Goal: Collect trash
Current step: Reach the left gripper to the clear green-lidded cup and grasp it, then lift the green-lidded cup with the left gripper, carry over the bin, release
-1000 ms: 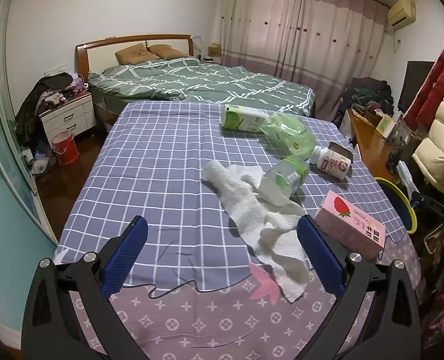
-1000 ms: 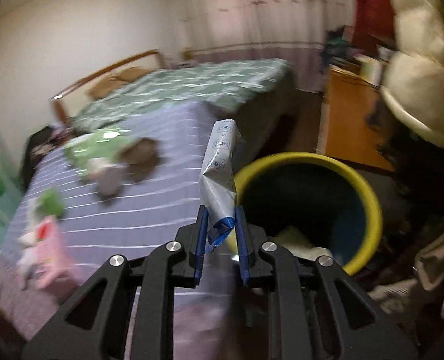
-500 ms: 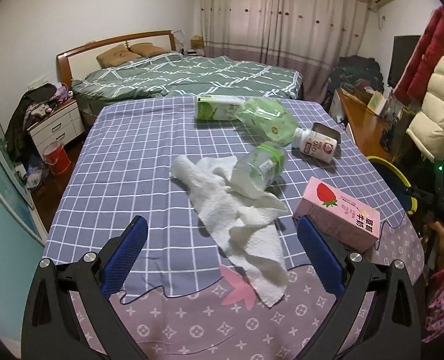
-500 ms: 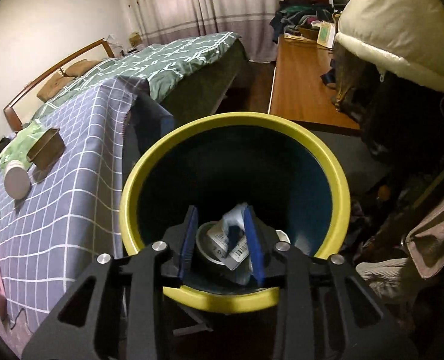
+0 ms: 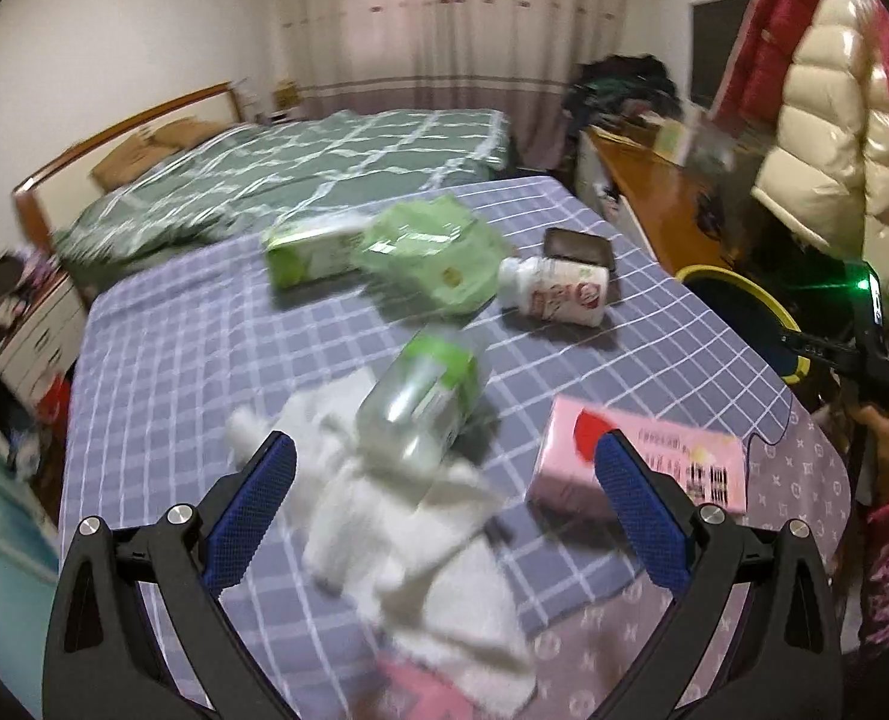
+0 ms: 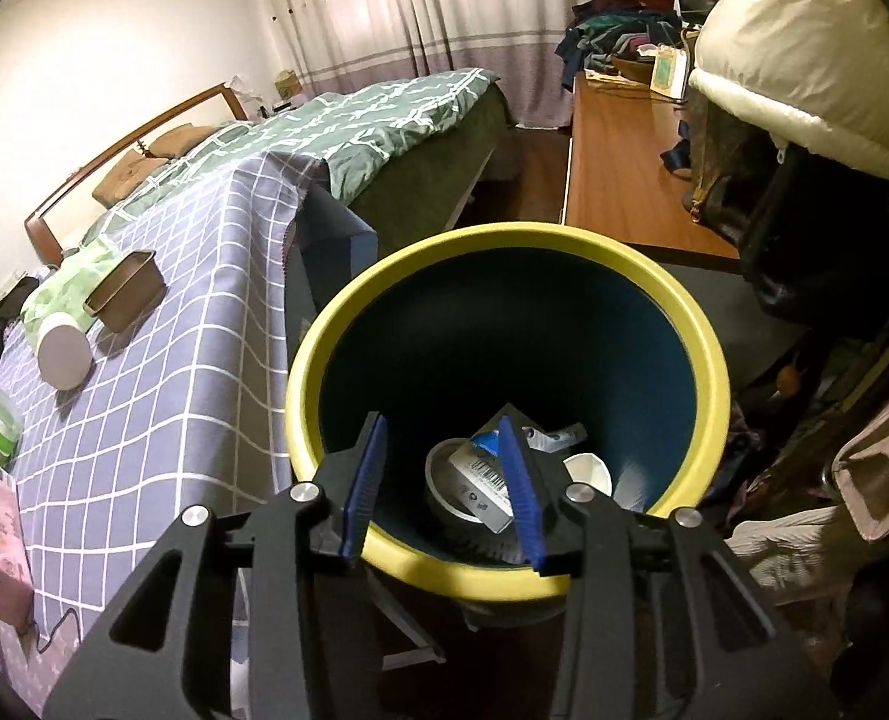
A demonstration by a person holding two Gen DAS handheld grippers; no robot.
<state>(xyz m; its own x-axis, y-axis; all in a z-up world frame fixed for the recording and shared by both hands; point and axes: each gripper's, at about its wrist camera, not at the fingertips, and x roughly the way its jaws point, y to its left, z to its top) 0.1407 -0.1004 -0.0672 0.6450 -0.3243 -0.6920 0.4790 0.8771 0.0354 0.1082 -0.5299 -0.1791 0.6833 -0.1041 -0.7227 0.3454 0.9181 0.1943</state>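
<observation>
— Listing the right claw [image 6: 441, 480]?
— Opening over the yellow-rimmed bin [image 6: 714, 372], nothing gripped; crumpled carton [image 6: 483, 474] lies inside.
— Left claw [image 5: 444, 495]?
— Wide open, empty, above the clear bottle [image 5: 420, 402] and white towel [image 5: 408, 540] on the desk [image 5: 192, 348].

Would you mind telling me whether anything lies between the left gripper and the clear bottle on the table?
Nothing visible blocks it. The left gripper is open and empty, and the clear bottle lies on its side just ahead of it. Its lower end rests on the white towel, which spreads beneath the approach rather than across it.
</observation>
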